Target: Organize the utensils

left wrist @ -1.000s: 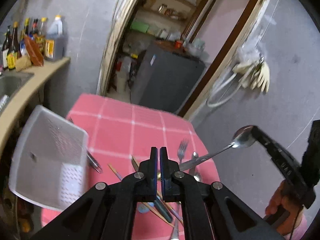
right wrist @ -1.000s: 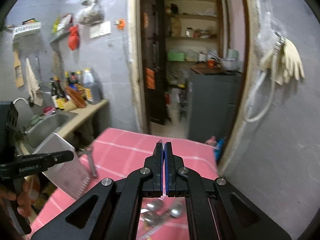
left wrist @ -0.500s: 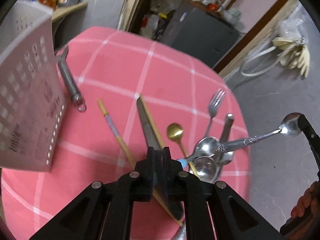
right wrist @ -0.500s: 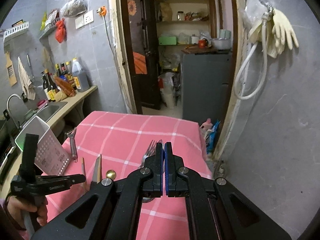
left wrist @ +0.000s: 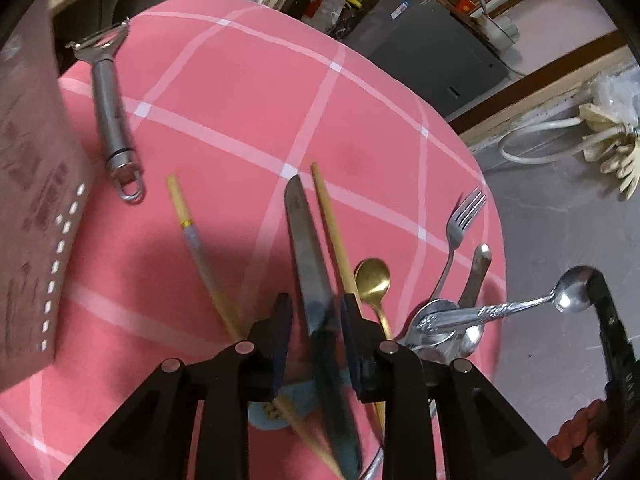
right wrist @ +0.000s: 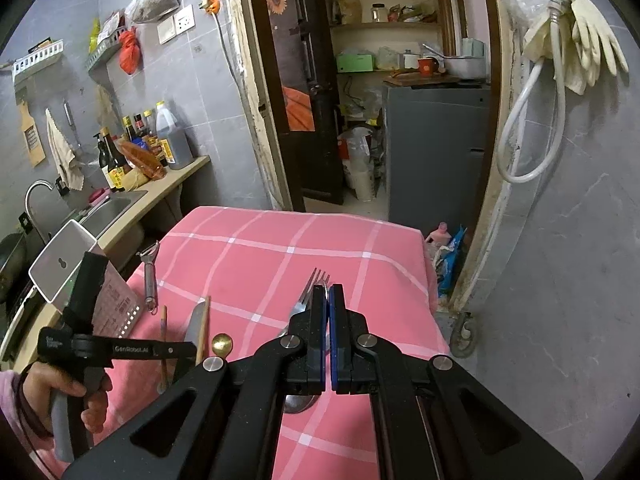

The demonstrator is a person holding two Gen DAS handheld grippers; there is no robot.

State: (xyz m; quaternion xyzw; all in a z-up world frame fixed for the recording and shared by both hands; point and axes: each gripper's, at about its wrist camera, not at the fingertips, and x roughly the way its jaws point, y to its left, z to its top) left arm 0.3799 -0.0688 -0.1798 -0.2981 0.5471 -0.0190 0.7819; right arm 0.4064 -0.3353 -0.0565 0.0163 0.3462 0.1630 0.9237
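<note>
My left gripper (left wrist: 316,322) is open, its fingers on either side of a table knife (left wrist: 306,256) lying on the pink checked tablecloth (left wrist: 240,92). Chopsticks (left wrist: 196,240), a gold spoon (left wrist: 373,276), a fork (left wrist: 460,228) and a pile of steel spoons (left wrist: 444,322) lie around it. My right gripper (right wrist: 329,334) is shut on an ornate steel spoon (left wrist: 516,306), held above the pile at the table's right edge. A white perforated utensil basket (left wrist: 28,208) stands at the left.
A steel peeler (left wrist: 112,120) lies beside the basket. A counter with a sink (right wrist: 100,216) and bottles (right wrist: 140,148) is left of the table. A doorway with a grey cabinet (right wrist: 436,152) is beyond, and a wall with hanging gloves (right wrist: 584,40) stands at the right.
My left gripper has tilted down to the table and opened around the knife. My right gripper has lifted the ornate spoon and keeps it above the spoon pile.
</note>
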